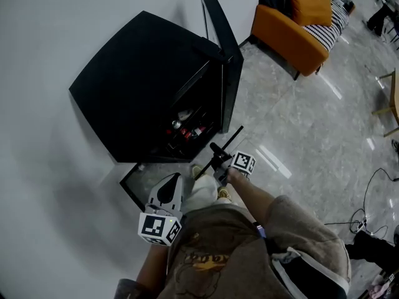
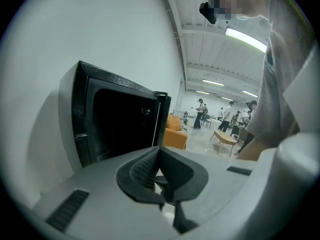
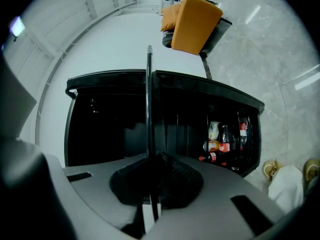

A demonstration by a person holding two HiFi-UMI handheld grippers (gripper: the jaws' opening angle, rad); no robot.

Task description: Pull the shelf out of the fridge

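Note:
A black fridge stands against the white wall with its door swung open. Bottles and cans sit low inside it. My right gripper is shut on the edge of a thin dark shelf, which is outside the fridge, in front of its open side. In the right gripper view the shelf shows edge-on, running up from the jaws. My left gripper hangs lower, near the person's legs, with its jaws together and nothing between its pads.
A dark framed flat panel lies on the floor by the fridge's base. An orange sofa stands behind the fridge. Cables trail on the tiled floor at the right. People and a low wooden table are far off.

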